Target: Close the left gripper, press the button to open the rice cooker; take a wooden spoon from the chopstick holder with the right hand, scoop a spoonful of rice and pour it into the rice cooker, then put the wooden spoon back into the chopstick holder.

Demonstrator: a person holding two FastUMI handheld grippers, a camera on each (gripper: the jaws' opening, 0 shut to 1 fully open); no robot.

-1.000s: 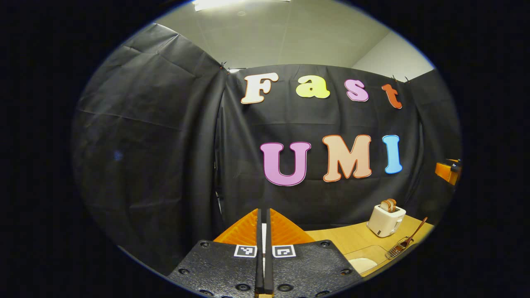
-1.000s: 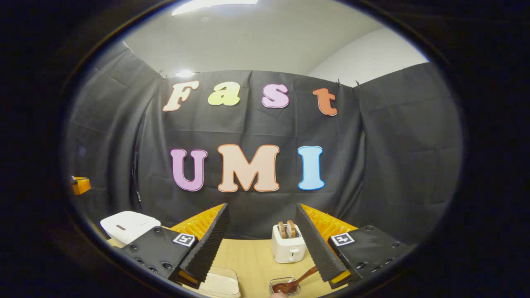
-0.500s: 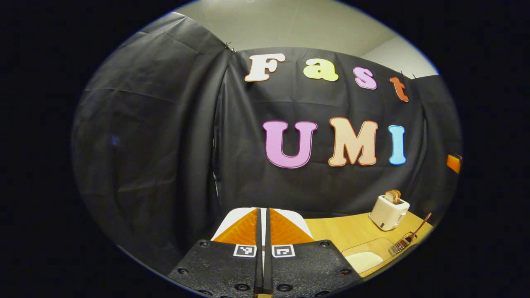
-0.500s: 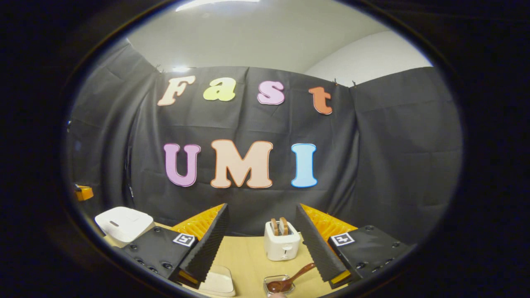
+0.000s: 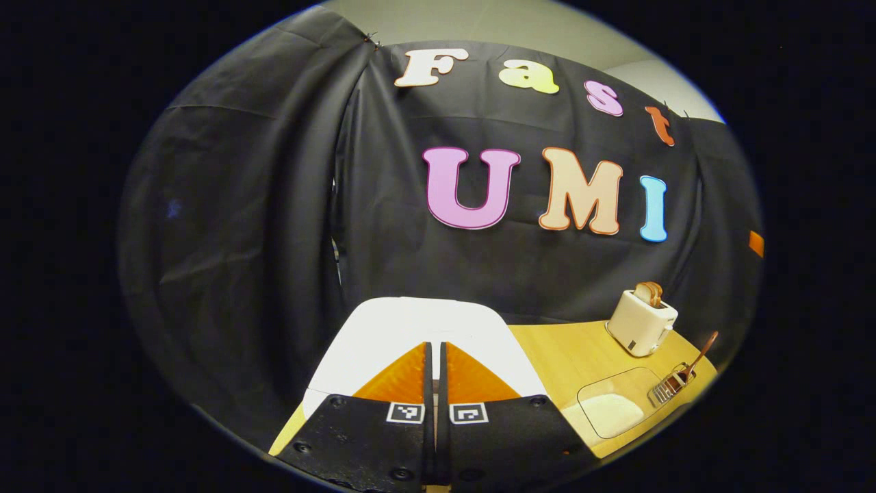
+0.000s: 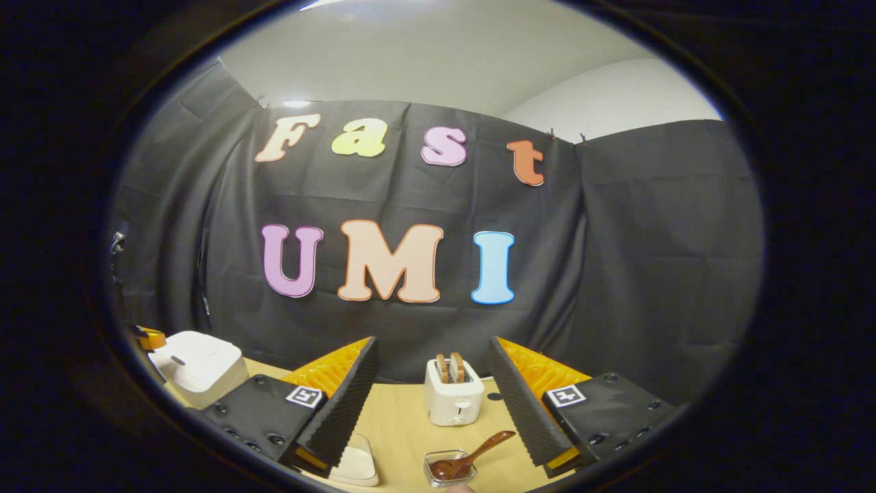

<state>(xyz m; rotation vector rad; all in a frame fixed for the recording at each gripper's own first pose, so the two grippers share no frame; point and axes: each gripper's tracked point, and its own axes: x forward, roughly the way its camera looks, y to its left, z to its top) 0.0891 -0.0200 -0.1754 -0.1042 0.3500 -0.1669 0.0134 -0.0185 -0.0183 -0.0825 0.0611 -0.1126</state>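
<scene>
In the left gripper view my left gripper (image 5: 434,349) is shut with nothing held, hanging just above the white rice cooker (image 5: 383,329), whose lid is down. The wooden spoon (image 5: 703,349) leans in the clear chopstick holder (image 5: 669,389) at the far right, beside a clear box of rice (image 5: 608,411). My right gripper (image 6: 432,340) is open and empty above the table. Below its fingers, the wooden spoon (image 6: 479,453) rests in the chopstick holder (image 6: 438,472). The rice cooker (image 6: 198,359) stands at the left.
A white toaster (image 6: 452,400) with bread slices stands at the back of the wooden table (image 6: 404,431), also seen as the toaster (image 5: 641,320) on the right. The rice box (image 6: 356,467) lies by my right gripper's left finger. Black cloth walls close the booth.
My left gripper, still shut, has tipped down and come close to the rice cooker, whose lid now spreads under the fingers. The right gripper shifted slightly and stays open.
</scene>
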